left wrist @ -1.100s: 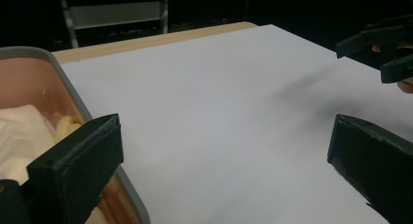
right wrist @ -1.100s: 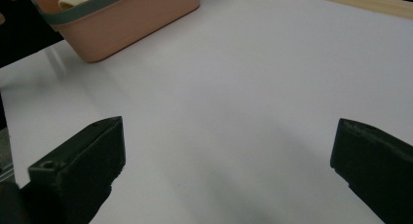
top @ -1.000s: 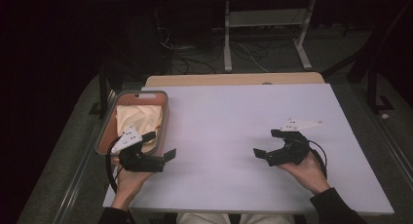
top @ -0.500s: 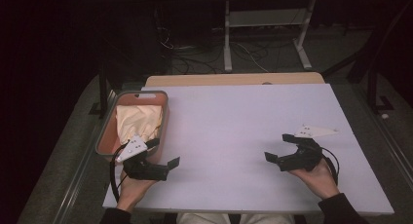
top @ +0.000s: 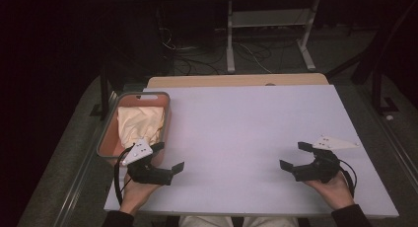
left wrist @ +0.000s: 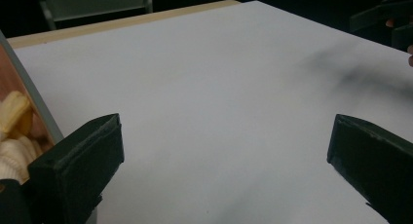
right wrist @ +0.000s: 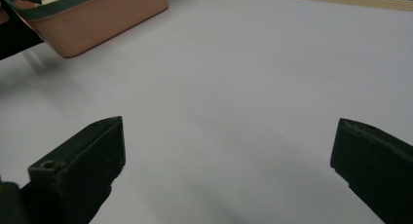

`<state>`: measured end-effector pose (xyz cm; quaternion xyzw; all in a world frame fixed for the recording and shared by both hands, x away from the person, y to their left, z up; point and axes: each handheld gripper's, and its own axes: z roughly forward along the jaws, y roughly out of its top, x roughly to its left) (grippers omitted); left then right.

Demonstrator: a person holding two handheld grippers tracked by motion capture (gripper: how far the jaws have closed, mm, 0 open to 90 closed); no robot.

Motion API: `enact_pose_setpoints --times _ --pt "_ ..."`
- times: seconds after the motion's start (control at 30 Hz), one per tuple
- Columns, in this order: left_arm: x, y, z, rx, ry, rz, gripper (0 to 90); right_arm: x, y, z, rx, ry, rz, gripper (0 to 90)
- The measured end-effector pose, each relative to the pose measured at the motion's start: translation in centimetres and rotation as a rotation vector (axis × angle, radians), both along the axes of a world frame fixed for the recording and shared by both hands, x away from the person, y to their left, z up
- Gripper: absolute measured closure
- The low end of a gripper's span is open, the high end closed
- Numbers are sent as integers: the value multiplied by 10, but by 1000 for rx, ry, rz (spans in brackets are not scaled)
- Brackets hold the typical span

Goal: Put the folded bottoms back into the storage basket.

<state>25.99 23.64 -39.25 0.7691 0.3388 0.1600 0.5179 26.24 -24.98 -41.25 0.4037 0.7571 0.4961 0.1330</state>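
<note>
A salmon tub [top: 110, 138] with a grey rim stands at the table's left edge and holds a crumpled cream cloth [top: 140, 123]. My left gripper [top: 168, 157] rests low at the tub's near right corner, open, with nothing between its jaws. The left gripper view looks past that open gripper [left wrist: 224, 160] over bare white table, with the tub [left wrist: 22, 87] and cloth [left wrist: 12, 136] at its left edge. My right gripper [top: 294, 155] sits near the front right of the table, open and empty. In the right gripper view this open gripper [right wrist: 226, 156] faces the tub [right wrist: 97, 19] far off.
The white tabletop [top: 236, 123] lies on a wooden table whose edge [top: 236, 81] shows at the back. A metal stand [top: 266, 24] and cables [top: 197, 54] are on the dark floor behind. A rail [top: 79, 168] runs along the left side.
Both grippers have drawn back toward the near edge of the table. The right one has also shifted to the right. Both stay open.
</note>
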Motion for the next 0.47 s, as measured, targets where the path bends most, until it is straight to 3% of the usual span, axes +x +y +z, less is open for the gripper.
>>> enact_pose_setpoints --times 0.47 --pt "0 -1 -3 -1 16 -23 0 -20 -34 -12 15 -31 -61 0"
